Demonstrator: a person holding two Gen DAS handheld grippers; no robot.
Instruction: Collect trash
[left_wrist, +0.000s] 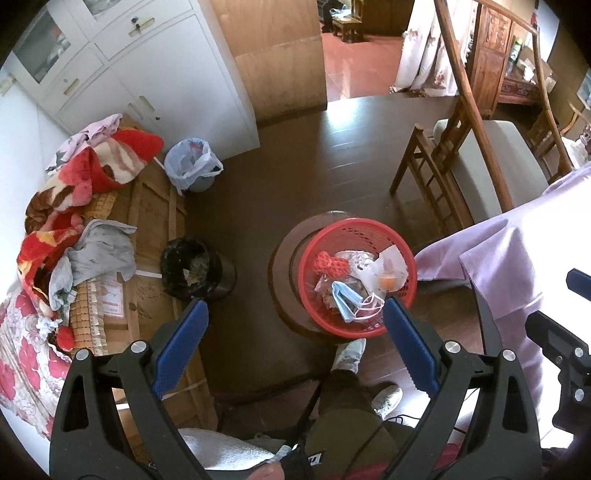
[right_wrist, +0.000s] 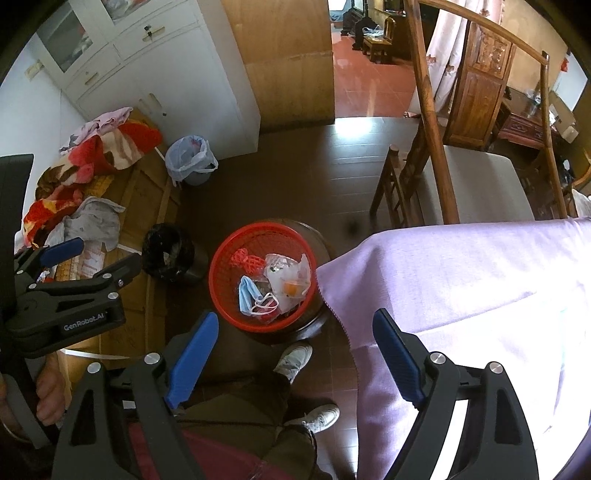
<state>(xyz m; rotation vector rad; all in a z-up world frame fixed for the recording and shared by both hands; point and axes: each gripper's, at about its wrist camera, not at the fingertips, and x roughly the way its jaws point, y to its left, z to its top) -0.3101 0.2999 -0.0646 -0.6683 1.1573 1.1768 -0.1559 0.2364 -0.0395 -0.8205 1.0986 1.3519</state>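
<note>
Looking down from the left, we see blankets heaped on a wooden bed, then a black bin on the floor. Our left hand-held gripper hangs with jaws apart, empty. Past it the red basket on a round stool holds the trash. Our right hand-held gripper is likewise spread and empty, beside the purple tabletop.

White cabinet against wall. Wooden chair beside lilac tablecloth. Red floral blanket heaped with grey cloth on wooden platform.
</note>
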